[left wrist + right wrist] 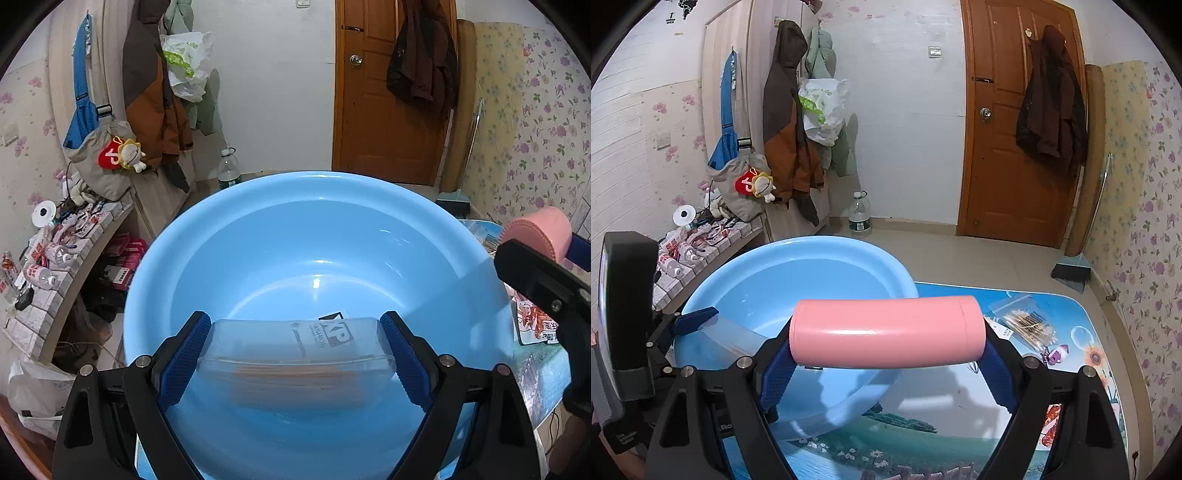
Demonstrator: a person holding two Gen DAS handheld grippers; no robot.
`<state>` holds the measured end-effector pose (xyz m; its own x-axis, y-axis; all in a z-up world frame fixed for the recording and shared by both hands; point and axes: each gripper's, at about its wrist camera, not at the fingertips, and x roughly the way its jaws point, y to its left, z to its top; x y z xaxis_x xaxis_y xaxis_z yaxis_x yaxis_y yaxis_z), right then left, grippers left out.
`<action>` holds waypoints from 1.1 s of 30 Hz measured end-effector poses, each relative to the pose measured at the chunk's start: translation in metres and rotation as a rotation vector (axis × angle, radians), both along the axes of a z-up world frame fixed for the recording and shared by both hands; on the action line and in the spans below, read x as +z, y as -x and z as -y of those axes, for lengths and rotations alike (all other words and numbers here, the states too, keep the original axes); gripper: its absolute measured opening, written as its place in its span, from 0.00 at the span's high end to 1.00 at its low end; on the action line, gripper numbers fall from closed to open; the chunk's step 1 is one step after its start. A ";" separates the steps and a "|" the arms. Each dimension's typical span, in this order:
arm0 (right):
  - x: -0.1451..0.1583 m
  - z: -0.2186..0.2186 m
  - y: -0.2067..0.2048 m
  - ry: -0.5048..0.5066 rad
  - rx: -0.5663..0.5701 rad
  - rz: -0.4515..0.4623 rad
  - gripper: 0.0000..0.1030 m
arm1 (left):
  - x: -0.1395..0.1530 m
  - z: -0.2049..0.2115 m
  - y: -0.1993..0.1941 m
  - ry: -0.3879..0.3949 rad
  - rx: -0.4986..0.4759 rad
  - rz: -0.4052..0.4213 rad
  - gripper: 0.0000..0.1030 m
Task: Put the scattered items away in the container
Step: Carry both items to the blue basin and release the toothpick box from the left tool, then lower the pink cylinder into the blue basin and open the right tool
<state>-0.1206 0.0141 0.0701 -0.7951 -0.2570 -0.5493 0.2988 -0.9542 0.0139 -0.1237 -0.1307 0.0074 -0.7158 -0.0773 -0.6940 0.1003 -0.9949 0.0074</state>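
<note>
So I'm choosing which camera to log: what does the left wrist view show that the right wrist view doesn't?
Left wrist only: the basin's bare floor under the clear box that the left tongs clamp.
Right wrist only: the cotton swab bag on the table.
Both: the blue basin, and the pink cylinder clamped in the right tongs.

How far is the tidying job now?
Nothing lies in the blue basin yet. In hand: the left gripper holds a clear box over it; the right gripper holds a pink cylinder beside it. Left: the cotton swab bag on the table.
</note>
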 end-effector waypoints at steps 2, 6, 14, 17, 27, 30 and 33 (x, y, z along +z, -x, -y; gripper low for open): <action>0.000 -0.001 0.000 0.000 -0.002 0.001 0.15 | -0.001 -0.001 0.000 0.000 -0.003 0.004 0.10; 0.001 -0.004 -0.001 0.002 -0.005 -0.001 0.15 | 0.006 0.000 -0.006 0.000 -0.011 -0.021 0.06; 0.007 -0.002 -0.003 0.014 0.002 -0.005 0.15 | 0.018 0.010 -0.034 0.039 0.032 -0.060 0.01; 0.006 0.002 -0.004 0.017 0.013 0.003 0.15 | 0.017 0.013 -0.048 0.031 0.048 -0.061 0.01; -0.008 0.034 -0.005 -0.028 0.087 0.030 0.15 | 0.028 0.039 -0.081 0.010 0.156 -0.100 0.01; -0.013 0.040 -0.003 -0.048 0.094 0.037 0.15 | 0.034 0.046 -0.080 -0.008 0.170 -0.114 0.00; -0.018 0.046 -0.002 -0.060 0.100 0.046 0.15 | 0.039 0.050 -0.082 -0.035 0.171 -0.132 0.01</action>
<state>-0.1182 -0.0318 0.0524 -0.7404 -0.2999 -0.6016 0.3933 -0.9190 -0.0260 -0.0420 -0.1803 0.0468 -0.7791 -0.1832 -0.5996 0.2658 -0.9627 -0.0512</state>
